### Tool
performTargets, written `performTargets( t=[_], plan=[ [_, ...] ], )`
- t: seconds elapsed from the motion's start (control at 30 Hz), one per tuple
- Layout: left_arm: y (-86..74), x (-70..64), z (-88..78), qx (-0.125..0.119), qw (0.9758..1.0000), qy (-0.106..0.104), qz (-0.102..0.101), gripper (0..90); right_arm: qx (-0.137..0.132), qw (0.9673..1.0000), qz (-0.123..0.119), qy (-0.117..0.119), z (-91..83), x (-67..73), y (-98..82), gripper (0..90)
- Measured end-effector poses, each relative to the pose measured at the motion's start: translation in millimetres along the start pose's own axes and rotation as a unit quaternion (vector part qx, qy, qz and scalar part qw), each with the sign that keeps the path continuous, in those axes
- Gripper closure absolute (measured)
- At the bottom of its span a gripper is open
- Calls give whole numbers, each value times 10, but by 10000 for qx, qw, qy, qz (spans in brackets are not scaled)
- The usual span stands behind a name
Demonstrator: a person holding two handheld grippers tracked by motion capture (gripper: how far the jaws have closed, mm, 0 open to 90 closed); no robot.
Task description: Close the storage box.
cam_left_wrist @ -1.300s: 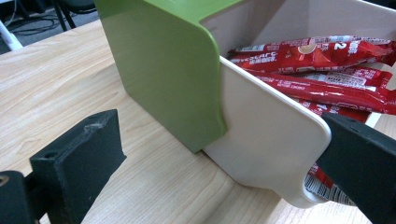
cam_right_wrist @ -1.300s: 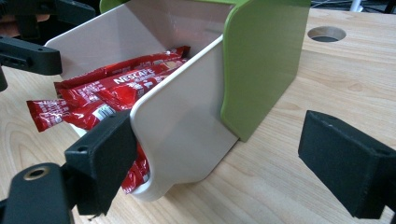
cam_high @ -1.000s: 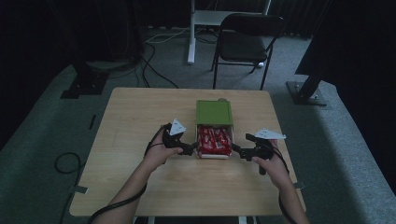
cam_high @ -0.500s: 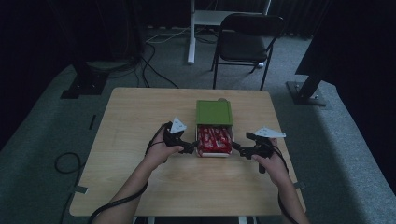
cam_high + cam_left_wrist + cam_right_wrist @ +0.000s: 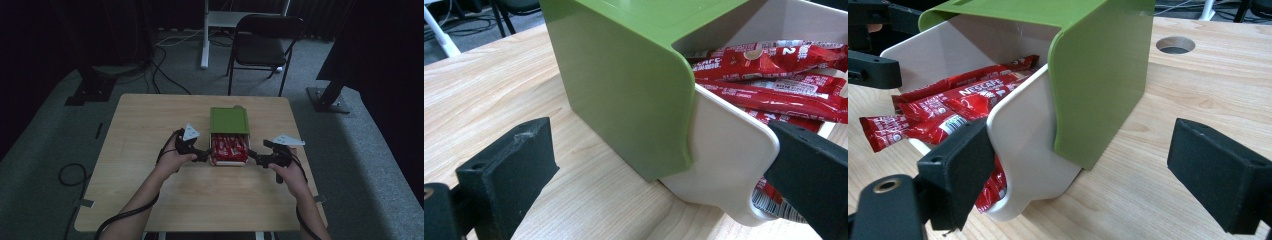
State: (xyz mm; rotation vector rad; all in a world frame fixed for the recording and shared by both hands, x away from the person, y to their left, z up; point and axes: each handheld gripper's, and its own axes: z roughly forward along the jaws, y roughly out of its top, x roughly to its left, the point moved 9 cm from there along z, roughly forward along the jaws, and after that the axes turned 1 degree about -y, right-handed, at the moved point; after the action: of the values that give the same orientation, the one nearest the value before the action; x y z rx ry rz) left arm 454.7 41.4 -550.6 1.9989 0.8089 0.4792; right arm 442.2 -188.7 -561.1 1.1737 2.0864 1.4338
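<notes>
A green box lies on the wooden table, its cream drawer pulled out toward me and filled with several red sachets. My left gripper is open at the drawer's left front corner. In the left gripper view the gripper straddles the drawer's cream side wall and the green shell. My right gripper is open at the drawer's right front corner. In the right gripper view the gripper spans the cream wall and the green shell, with sachets spilling out beside its left jaw.
A round hole pierces the tabletop just behind the box. A dark folding chair and a white desk leg stand on the floor beyond the table. Black stand bases sit on the floor at both sides.
The right gripper has crept slightly left toward the drawer. The left gripper and the box stay where they were.
</notes>
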Motion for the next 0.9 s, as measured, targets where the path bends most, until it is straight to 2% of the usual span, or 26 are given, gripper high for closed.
performTargets(
  t=[0.37,0.6,0.9],
  plan=[
    [21,44,38,-22,10000,47,-19,27,-22,10000,-11,-71,39,-22,27,114],
    [22,68,71,-45,9999,33,-119,27,-39,9999,-42,-99,58,-34,38,114],
    [50,99,96,-31,9999,94,-65,27,-50,9999,-8,-140,88,-61,50,114]
  ],
)
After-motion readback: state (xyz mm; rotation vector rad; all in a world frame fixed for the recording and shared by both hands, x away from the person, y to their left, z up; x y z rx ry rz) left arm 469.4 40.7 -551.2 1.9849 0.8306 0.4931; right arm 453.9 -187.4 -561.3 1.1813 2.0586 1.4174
